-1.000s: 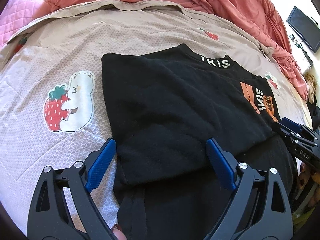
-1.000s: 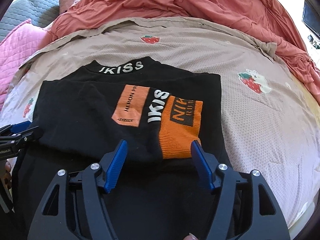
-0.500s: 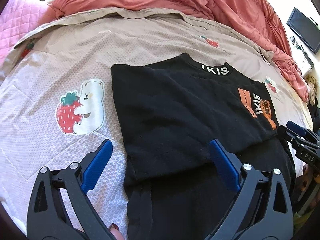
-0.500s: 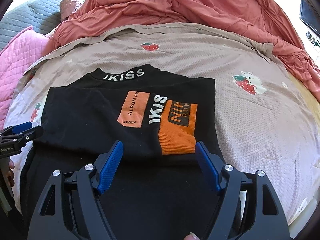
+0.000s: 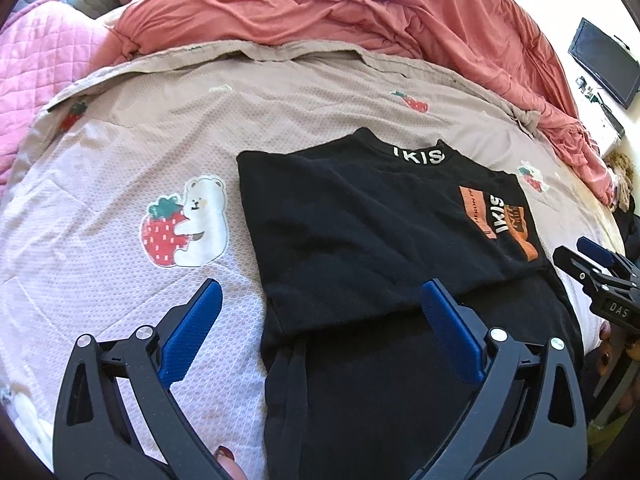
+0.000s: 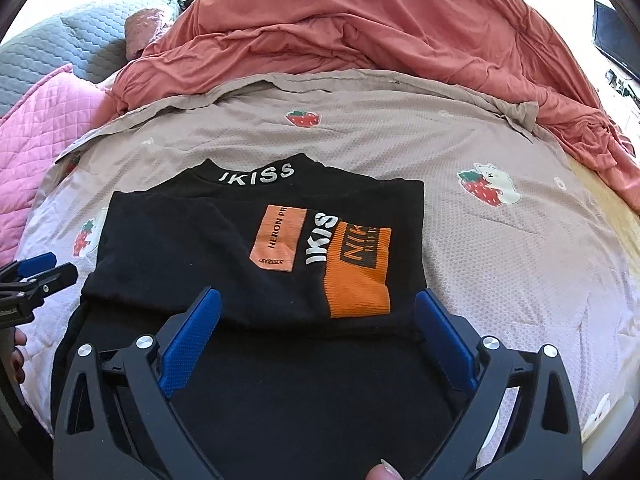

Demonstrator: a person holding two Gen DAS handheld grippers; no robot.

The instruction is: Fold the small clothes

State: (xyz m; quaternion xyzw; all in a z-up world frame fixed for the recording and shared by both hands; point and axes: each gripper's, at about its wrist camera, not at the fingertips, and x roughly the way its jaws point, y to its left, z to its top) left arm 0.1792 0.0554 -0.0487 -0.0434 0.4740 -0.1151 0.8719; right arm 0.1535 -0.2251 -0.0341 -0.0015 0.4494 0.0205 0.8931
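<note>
A black top (image 5: 360, 240) (image 6: 180, 248) lies folded on the bed, its collar lettered IKISS at the far side. An orange patch (image 6: 356, 268) shows on the upper folded layer, and more black cloth spreads out under that layer towards me. My left gripper (image 5: 320, 286) hovers open over the top's left near part, one blue pad over the sheet and one over the cloth, nothing gripped. My right gripper (image 6: 318, 294) hangs above the near fold edge; its jaws are opening and the pads press on nothing. Each gripper shows at the edge of the other's view.
A beige sheet (image 5: 120, 152) with strawberry-and-bear prints covers the bed around the top. A rumpled salmon duvet (image 6: 360, 32) lies behind it, with a pink quilt (image 5: 40, 68) at the far left. A dark screen (image 5: 604, 60) stands off the bed at the right.
Both grippers have lifted and drawn back from the top, which now looks smaller. Their jaws have spread wider, the right one most. The top lies where it was.
</note>
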